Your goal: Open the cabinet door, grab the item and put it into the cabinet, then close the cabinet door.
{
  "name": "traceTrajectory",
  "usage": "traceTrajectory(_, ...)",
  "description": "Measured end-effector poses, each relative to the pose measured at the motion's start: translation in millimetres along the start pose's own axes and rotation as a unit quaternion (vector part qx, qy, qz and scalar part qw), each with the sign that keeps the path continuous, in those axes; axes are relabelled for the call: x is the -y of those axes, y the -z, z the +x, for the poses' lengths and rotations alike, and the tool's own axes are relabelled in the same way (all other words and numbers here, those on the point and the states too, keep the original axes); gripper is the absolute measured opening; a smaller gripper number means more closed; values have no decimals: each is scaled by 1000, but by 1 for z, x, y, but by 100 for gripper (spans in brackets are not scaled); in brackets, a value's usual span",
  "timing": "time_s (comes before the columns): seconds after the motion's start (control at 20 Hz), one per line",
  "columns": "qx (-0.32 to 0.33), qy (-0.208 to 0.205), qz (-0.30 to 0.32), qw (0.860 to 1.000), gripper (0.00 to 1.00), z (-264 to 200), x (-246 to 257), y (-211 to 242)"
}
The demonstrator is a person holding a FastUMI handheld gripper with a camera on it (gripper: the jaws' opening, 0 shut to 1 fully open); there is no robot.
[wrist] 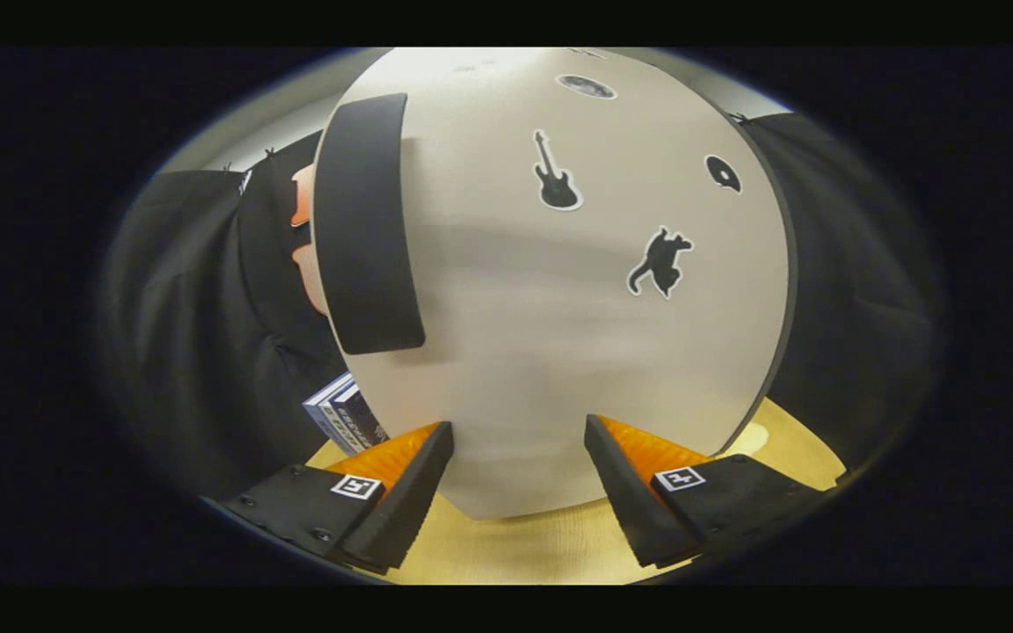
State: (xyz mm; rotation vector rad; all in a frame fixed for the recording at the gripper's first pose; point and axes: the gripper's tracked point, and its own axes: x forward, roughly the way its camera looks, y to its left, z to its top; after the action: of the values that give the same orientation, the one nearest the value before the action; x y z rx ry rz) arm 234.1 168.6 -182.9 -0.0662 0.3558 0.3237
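Black cloth [181, 325] hangs behind and to both sides of the scene, and a pale wooden surface [550, 545] runs beneath the tool [519, 444].

The tool is released: its two fingers [401, 492] stand well apart, with nothing between them but a view of the door [550, 352] and the surface below it. Neither finger presses on anything, though both tips lie very near the door's lower part; whether they touch it cannot be told.

The door is a pale, flat panel of the cabinet, just ahead of the fingers and closed as far as can be seen. A broad black handle [366, 224] runs upright along its left side, beyond the left finger. Black stickers sit on the panel farther up: a guitar [555, 176] above the gap between the fingers, a cat [660, 261] beyond the right finger, a small round one [723, 173] higher and to the right, and an oval one [586, 86] near the top.

The item, a box [344, 415] with dark printed sides, stands on the surface just beyond the left finger, beside the cabinet's left edge and partly hidden behind it.
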Motion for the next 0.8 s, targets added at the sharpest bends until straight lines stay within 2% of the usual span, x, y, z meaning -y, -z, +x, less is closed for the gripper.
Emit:
traceTrajectory(0.2,6,29,-15,999,97,16,3,1)
traceTrajectory(0.3,5,44,-7,999,98,13,2,3)
traceTrajectory(0.4,12,41,5,999,98,1,-6,5)
traceTrajectory(0.55,38,52,7,998,97,-40,-4,-9)
traceTrajectory(0.8,105,94,-2,990,97,-129,36,-63)
